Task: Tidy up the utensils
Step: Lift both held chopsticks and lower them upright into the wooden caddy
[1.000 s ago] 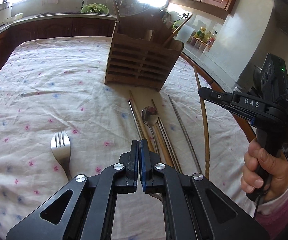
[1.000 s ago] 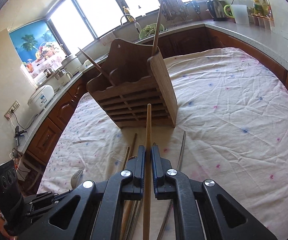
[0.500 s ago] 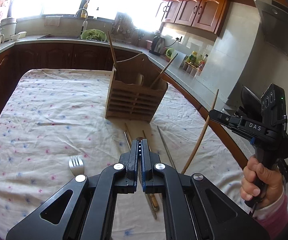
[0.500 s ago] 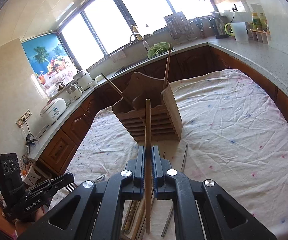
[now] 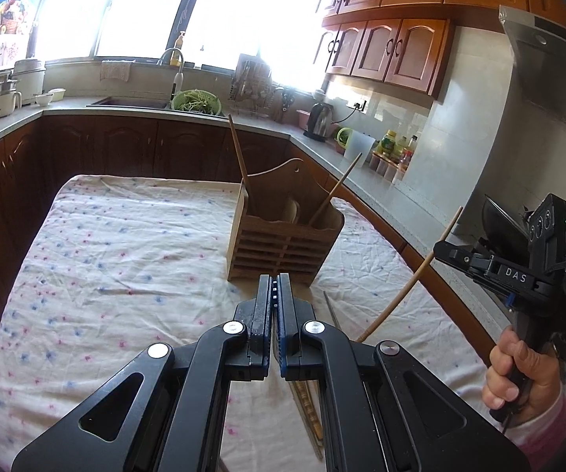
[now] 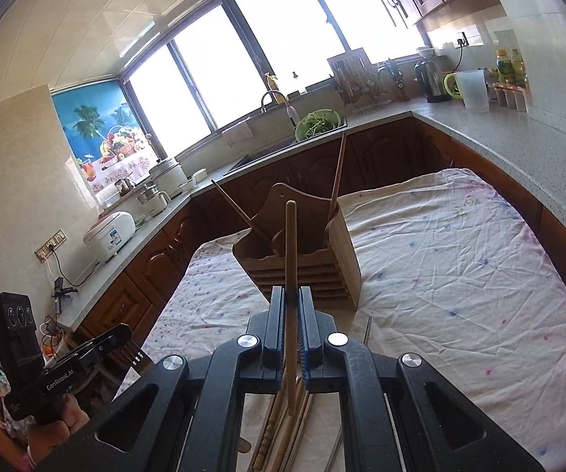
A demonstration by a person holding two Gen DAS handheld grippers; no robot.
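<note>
Here, on the left, the left gripper (image 5: 274, 287) is seen with its jaws pressed together on nothing, pointed at the front of the wooden utensil holder (image 5: 283, 244) on the cloth-covered table (image 5: 106, 259). To the right, a wooden chopstick (image 6: 291, 275) is clamped in the right gripper (image 6: 291, 306), its long axis running forward and up toward the holder. The holder lies ahead of and below the stick's tip, so the right hand is judged the one placed to drop it in.

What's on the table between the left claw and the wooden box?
Just bare flowered tablecloth lies between the shut left claw and the wooden box, as the left wrist view shows.
</note>
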